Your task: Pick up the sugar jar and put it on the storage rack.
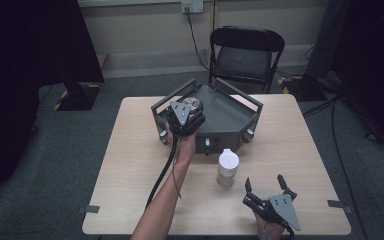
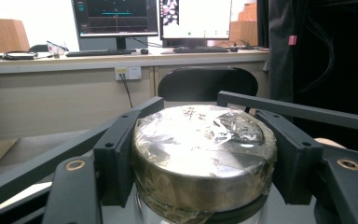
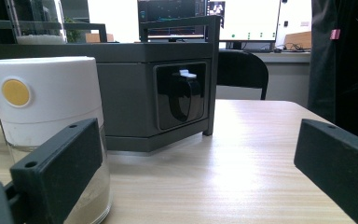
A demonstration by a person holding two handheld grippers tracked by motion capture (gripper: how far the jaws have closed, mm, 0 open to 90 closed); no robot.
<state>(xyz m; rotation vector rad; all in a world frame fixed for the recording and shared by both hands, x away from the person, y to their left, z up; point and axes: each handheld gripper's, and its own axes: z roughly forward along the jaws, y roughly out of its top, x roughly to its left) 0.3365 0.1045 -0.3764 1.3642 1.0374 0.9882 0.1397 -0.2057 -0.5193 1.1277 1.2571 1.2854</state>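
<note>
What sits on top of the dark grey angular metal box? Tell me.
A foil-wrapped round metal jar lid on a jar stands there, clamped by the left gripper. The jar's body and contents are hidden below it.

Your left forearm reaches up the middle of the table, and your left hand (image 1: 184, 148) holds the left gripper (image 1: 185, 119) out ahead of it, jaws clamped tight on what sits between the pads. Your right hand (image 1: 269, 231) sits low at the near edge, well apart from the left. Its right gripper (image 1: 265, 184) points forward and slightly left with both jaws spread wide, nothing between them.
</note>
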